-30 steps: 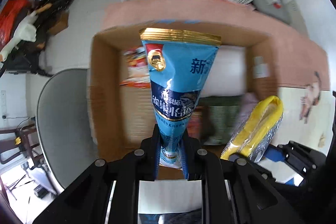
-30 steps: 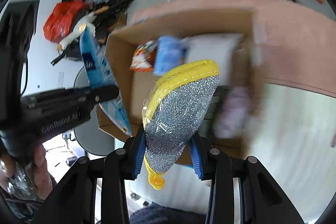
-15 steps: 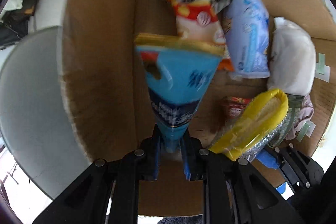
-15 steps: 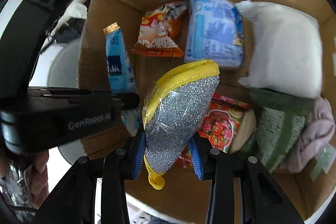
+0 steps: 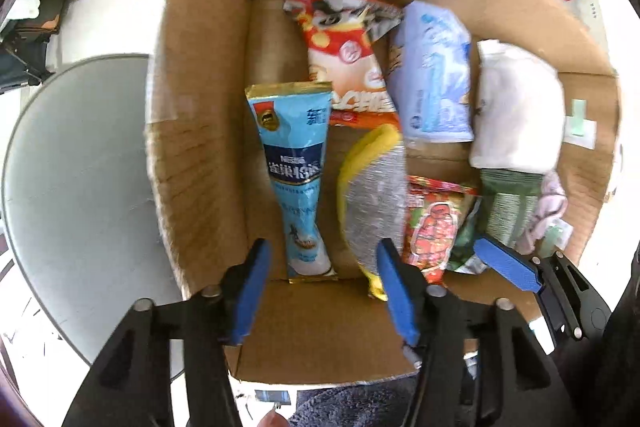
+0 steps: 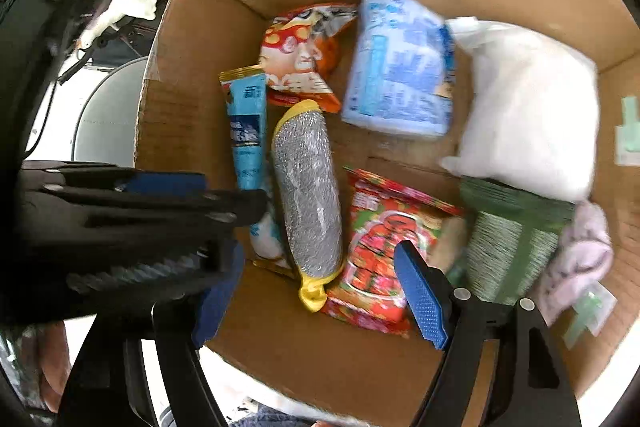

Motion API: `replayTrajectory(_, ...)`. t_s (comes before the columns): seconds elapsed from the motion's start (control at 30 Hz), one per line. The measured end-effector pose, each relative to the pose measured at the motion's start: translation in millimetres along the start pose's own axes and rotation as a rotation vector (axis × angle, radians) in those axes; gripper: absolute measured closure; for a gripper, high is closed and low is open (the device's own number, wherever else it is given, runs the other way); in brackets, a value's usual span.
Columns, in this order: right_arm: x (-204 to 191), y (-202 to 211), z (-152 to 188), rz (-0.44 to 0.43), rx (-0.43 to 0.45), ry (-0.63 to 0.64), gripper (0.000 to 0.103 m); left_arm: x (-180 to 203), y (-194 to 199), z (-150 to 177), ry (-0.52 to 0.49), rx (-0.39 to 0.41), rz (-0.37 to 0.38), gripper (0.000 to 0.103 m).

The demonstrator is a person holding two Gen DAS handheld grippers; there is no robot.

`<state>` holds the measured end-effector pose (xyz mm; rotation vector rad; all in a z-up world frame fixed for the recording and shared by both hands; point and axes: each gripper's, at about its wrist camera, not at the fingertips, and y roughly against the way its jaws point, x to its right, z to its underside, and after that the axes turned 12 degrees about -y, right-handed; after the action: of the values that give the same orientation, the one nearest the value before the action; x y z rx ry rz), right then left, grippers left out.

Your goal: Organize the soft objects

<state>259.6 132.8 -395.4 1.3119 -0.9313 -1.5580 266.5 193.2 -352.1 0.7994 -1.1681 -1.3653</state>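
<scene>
A blue Nestle packet (image 5: pixel 298 179) lies on the floor of the cardboard box (image 5: pixel 200 131), along its left wall. A silver and yellow scrubber pack (image 5: pixel 372 195) lies beside it on the right. My left gripper (image 5: pixel 324 287) is open and empty just above the packet's near end. My right gripper (image 6: pixel 320 291) is open and empty above the scrubber pack (image 6: pixel 310 203); the packet (image 6: pixel 248 131) shows left of it. The left gripper's body covers the right gripper's left finger.
The box also holds a red and orange snack bag (image 5: pixel 348 55), a pale blue pack (image 5: pixel 432 75), a white pillow pack (image 5: pixel 516 115), a red sweets bag (image 5: pixel 432 227), a green cloth (image 5: pixel 508 207) and a pink cloth (image 5: pixel 552 203). A grey round seat (image 5: pixel 80 187) stands left.
Both grippers have opened and let go. The blue packet and the scrubber pack have dropped from the fingers to lie flat on the box floor side by side.
</scene>
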Motion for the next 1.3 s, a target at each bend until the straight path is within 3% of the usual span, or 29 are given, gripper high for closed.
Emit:
replayTrajectory(0.2, 26.6, 43.5, 24.2, 0.076, 0.077, -0.006, 0.024, 24.8, 38.1, 28.9, 0.005, 0.12, -0.008, 0.037)
replayTrajectory(0.27, 35.4, 60.1, 28.6, 0.12, 0.117, -0.018, 0.023, 33.1, 47.2, 41.6, 0.005, 0.176, -0.029, 0.028)
replayTrajectory(0.4, 54.3, 90.4, 41.1, 0.18, 0.192, -0.038, 0.017, 37.9, 69.0, 55.7, 0.004, 0.272, -0.075, 0.024)
replayTrajectory(0.47, 58.9, 99.8, 44.8, 0.204, 0.217, -0.052, 0.017, 36.1, 74.9, 57.7, 0.006, 0.311, -0.087, 0.015)
replayTrajectory(0.57, 71.4, 122.4, 53.4, 0.222, 0.245, -0.063, 0.014, 41.2, 84.7, 63.6, 0.007, 0.363, -0.122, 0.012)
replayTrajectory(0.63, 74.4, 130.4, 60.3, 0.24, 0.264, -0.074, 0.011, 44.7, 92.4, 70.9, 0.01, 0.4, -0.149, 0.002)
replayTrajectory(0.7, 79.1, 140.1, 65.0, 0.246, 0.276, -0.084, 0.009, 46.8, 94.6, 74.1, 0.014, 0.421, -0.168, 0.002)
replayTrajectory(0.77, 82.5, 142.9, 68.3, 0.26, 0.29, -0.095, 0.0, 50.6, 93.9, 76.3, 0.015, 0.436, -0.176, 0.002)
replayTrajectory(1.07, 85.6, 154.8, 79.1, 0.311, 0.353, -0.113, 0.0, 61.2, 102.1, 87.4, 0.009, 0.479, -0.225, 0.001)
replayTrajectory(1.3, 82.8, 186.2, 100.1, 0.309, 0.409, -0.112, 0.0, 81.8, 130.0, 118.0, -0.012, 0.55, -0.234, 0.001)
